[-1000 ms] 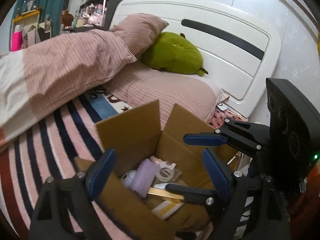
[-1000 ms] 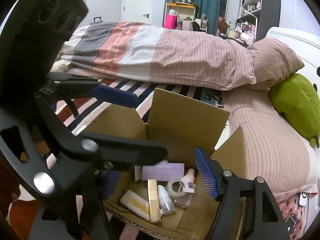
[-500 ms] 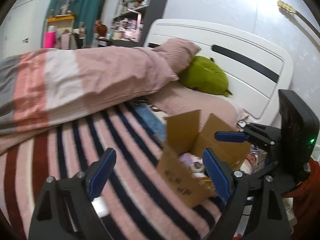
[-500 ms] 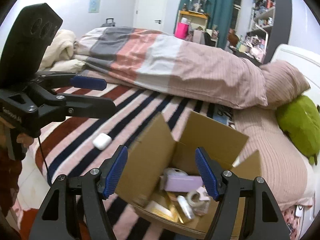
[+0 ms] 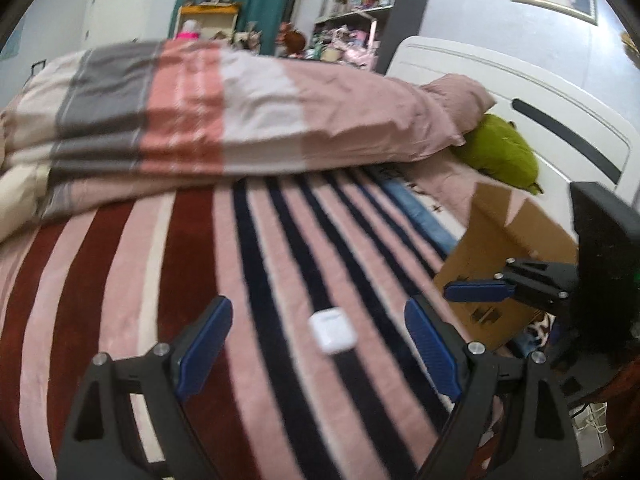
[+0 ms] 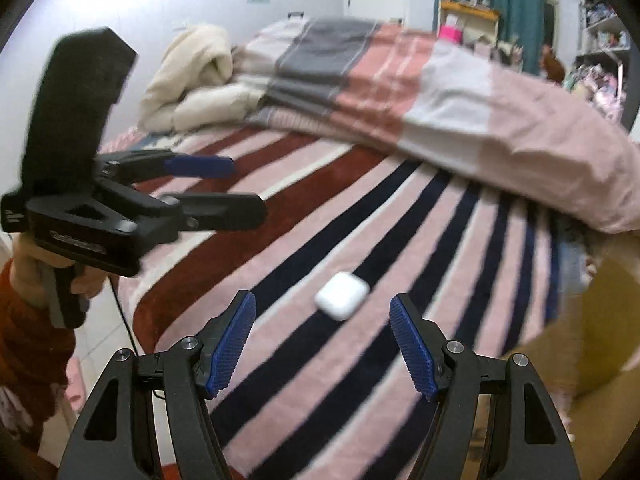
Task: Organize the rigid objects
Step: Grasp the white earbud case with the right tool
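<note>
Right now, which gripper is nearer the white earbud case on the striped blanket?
Right, narrowly, it seems. The right gripper hovers open just short of the white earbud case; the left gripper, also open, hangs off to its left.

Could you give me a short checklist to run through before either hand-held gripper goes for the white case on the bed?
1. White case lies alone on the striped blanket, nothing touching it: ok.
2. Right hand-held gripper jaws open and empty, the case ahead of them: ok.
3. Left hand-held gripper jaws open and empty, also lined up on the case: ok.
4. Only one gripper committed to the case: not ok, both aim at it.
5. Cardboard box nearby with flaps open: ok.
6. Room left inside the box: cannot tell, its inside is hidden.
</note>
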Action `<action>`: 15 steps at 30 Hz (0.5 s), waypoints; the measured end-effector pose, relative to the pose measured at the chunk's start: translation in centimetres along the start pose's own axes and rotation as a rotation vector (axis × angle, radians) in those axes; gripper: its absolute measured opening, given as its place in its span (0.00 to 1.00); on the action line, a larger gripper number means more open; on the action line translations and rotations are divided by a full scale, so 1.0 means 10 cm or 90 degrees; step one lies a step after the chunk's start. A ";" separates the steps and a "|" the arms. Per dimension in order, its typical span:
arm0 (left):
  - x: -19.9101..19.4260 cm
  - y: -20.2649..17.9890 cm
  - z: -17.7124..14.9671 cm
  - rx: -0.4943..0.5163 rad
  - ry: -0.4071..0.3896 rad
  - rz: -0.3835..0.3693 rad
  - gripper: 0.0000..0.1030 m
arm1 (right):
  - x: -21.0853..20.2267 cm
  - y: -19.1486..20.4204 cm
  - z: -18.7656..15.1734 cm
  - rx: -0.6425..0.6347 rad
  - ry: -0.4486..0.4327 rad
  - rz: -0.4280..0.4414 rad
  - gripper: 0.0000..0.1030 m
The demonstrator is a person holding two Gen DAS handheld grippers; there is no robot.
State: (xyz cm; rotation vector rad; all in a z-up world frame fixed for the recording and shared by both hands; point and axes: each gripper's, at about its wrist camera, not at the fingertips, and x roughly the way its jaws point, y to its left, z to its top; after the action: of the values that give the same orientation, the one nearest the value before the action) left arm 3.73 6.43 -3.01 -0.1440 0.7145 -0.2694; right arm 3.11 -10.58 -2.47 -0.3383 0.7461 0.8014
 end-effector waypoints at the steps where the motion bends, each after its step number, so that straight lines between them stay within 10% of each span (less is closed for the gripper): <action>1: 0.03 0.08 -0.07 -0.006 0.005 0.006 0.83 | 0.15 0.00 -0.03 0.011 0.013 0.007 0.65; 15: 0.29 0.39 -0.42 -0.051 0.052 0.005 0.83 | 1.19 -0.24 -0.13 0.038 0.045 -0.036 0.54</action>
State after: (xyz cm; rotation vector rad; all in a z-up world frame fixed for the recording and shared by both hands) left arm 3.75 9.15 -8.82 -0.2071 0.8066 -0.2410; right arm 9.80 -6.62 -11.91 -0.3338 0.8223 0.7159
